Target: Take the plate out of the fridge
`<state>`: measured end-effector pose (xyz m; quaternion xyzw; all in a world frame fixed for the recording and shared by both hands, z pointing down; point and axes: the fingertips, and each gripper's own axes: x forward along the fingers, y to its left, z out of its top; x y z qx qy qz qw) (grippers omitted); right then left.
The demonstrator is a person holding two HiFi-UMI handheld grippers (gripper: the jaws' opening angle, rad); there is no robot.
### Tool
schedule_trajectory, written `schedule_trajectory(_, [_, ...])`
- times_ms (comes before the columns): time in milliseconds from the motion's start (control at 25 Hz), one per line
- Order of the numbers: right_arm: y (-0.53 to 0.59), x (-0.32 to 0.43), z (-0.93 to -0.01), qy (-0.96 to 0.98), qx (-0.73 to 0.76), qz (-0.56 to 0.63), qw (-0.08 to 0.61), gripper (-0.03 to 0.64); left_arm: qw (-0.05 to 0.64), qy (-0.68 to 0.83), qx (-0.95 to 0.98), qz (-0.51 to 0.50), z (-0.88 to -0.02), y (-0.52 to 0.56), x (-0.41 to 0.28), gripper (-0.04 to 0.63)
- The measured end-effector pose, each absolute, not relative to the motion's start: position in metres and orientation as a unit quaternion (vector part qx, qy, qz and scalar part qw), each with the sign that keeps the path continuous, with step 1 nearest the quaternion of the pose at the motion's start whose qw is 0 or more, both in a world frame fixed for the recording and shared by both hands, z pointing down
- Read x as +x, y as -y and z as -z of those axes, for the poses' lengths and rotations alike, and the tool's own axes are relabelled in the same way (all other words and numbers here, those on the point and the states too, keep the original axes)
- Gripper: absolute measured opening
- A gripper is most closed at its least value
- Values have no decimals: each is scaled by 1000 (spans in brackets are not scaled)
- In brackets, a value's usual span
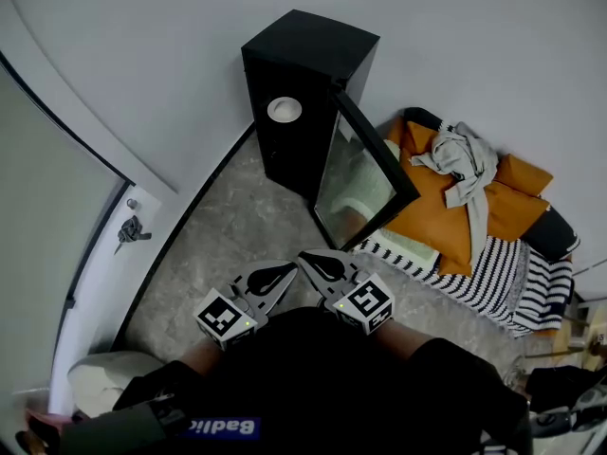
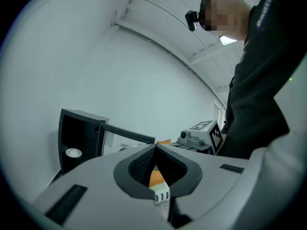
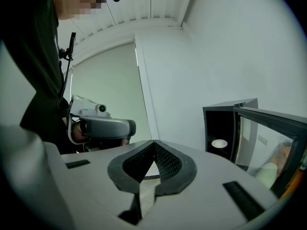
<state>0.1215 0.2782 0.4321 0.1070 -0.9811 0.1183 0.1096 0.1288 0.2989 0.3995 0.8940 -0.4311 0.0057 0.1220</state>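
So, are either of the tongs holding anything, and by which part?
Nothing is held: the left tongs and right tongs are shut and empty; the plate sits inside the open fridge.

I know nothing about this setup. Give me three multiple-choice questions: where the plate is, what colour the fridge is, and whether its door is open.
1. Where is the plate? A on the floor; B inside the fridge; C between gripper jaws.
2. What colour is the fridge? A white; B orange; C black.
3. The fridge door is: A open; B shut; C missing.
Answers: B, it sits inside the cabinet; C, the casing is black; A, the glass door stands swung outward.
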Motion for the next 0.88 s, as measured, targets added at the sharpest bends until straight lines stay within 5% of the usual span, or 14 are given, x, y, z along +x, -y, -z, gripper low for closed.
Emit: schedule_trajectory(880, [-260,139,-428,984,87,-123,99,11,116,455,883,-19,-394,-281,145,6])
